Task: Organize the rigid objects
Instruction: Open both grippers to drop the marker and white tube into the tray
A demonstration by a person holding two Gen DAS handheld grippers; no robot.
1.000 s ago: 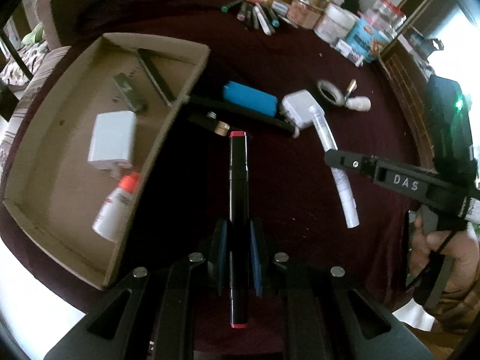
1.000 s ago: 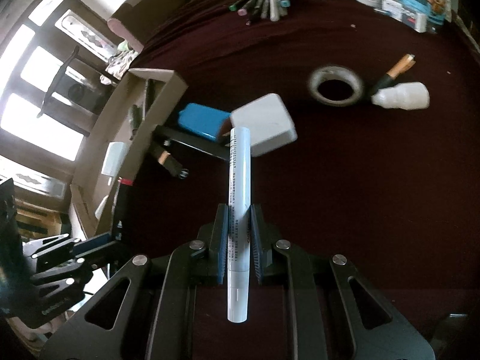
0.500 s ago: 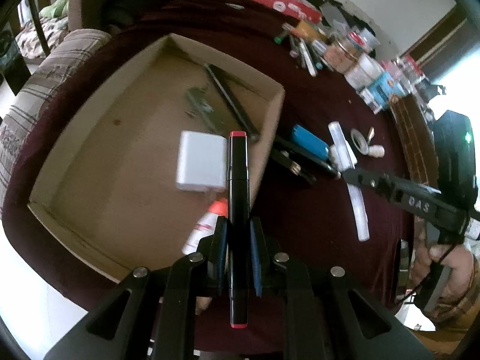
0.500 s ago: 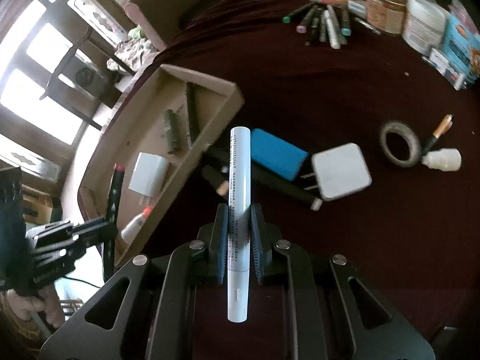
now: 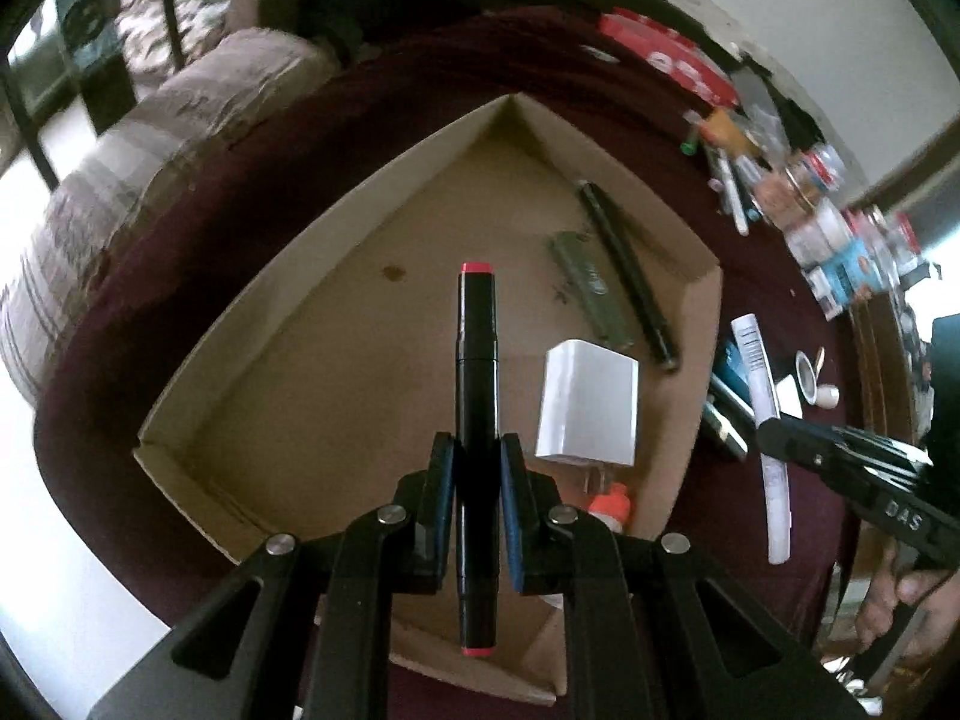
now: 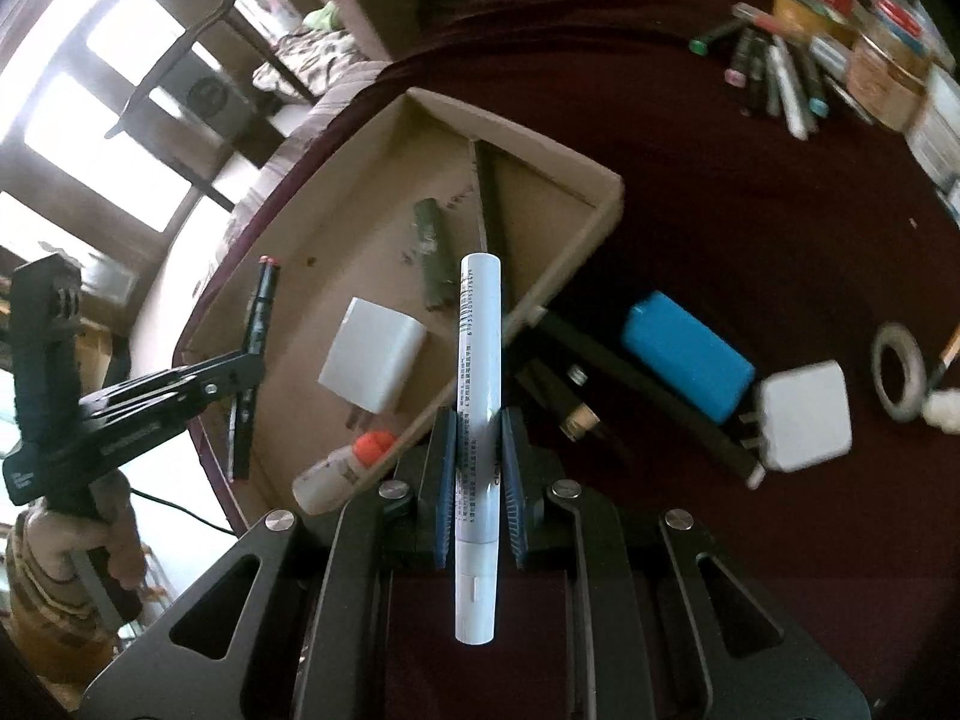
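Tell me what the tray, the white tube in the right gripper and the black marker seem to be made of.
Tray: brown corrugated cardboard, matte, with folded walls and raw edges.
White tube: probably glossy plastic, with printed text and a sheen.
Black marker: likely smooth hard plastic, with red end caps.

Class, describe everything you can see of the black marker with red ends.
The black marker is a slim, plastic-looking stick with a red tip at each end and a seam partway along. The left hand-held gripper clamps it mid-body between blue pads, lengthwise along the fingers. It hangs above the open cardboard box, touching only the pads.
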